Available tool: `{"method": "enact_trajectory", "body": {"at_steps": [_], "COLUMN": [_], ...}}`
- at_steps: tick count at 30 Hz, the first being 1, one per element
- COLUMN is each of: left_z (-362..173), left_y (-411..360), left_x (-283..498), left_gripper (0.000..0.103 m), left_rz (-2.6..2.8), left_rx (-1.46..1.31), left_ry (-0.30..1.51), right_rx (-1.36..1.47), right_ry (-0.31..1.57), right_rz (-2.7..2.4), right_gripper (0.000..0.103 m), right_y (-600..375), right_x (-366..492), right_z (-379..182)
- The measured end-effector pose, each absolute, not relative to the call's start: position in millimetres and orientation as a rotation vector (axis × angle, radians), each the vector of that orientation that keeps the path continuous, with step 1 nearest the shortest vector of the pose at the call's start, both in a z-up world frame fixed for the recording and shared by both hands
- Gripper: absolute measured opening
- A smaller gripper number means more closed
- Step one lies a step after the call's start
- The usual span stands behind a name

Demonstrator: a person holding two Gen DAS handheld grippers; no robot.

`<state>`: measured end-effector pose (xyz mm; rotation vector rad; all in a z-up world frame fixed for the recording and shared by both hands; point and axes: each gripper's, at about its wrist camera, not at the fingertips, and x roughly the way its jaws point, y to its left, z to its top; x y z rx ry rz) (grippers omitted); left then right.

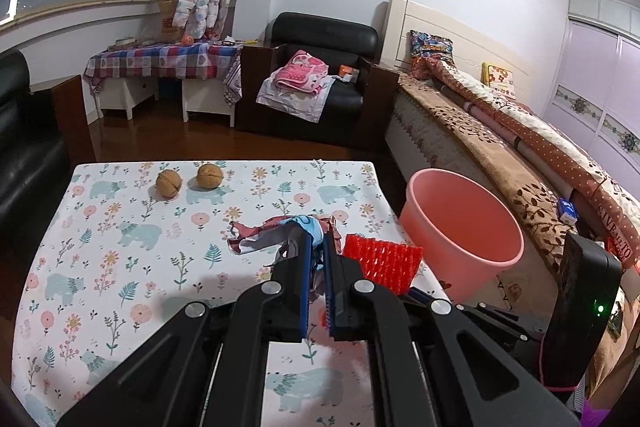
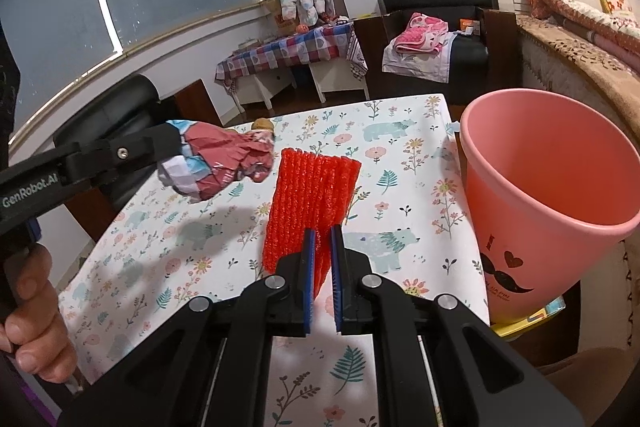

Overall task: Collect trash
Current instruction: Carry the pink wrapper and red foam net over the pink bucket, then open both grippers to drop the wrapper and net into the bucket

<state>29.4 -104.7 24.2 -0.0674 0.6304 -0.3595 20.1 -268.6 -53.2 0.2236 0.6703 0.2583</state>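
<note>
Both tongs are gripping trash above the table: the right gripper point(image 2: 321, 233) is clamping the red foam net point(image 2: 310, 203), nearer the pink bin point(image 2: 552, 183) off its right, while the left gripper point(image 1: 316, 241) is pinching the crumpled wrapper point(image 1: 276, 233).

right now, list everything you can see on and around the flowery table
crumpled paper wrapper: one, red, white and pale blue, pinched in the left gripper above the table
red foam fruit net: one, bright red, ribbed, pinched in the right gripper above the table
walnuts: two, brown, side by side at the table's far edge
pink plastic bucket: one, mustache print, standing just off the table's right side, nothing visible inside
table with floral bear-print cloth: one, white with pastel pattern
black armchair: one, pink folded cloth on its seat
bed: one, patterned quilts, right of the bucket
left gripper: black, blue pads, shut
right gripper: black, blue pads, shut
hand: one, gripping the left handle
</note>
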Motion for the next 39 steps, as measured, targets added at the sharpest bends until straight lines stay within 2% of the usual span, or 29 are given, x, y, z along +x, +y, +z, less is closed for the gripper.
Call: {"method": "enact_trajectory", "body": {"at_steps": [10,22,39], "left_z": [37,57,37], "left_y": [-127,-182,-278], "left_x": [40,56,78], "left_gripper": [0.005,0.005,0.005], "left_rz": [-0.410,-0.537,-0.684], "left_rx": [-0.065,-0.036,0.046], "left_ry": [0.606,0.564,0.607], "right_rx": [0.343,0.362,0.357], "right_ry": [0.610,0.503,0.508], "right_rz": [0.212,0.022,-0.155], "right_gripper": [0.008,0.008,0.008], "right_y": [-309,-376,-440], "right_x": [13,4,13], "right_z": [-38,-17,-29]}}
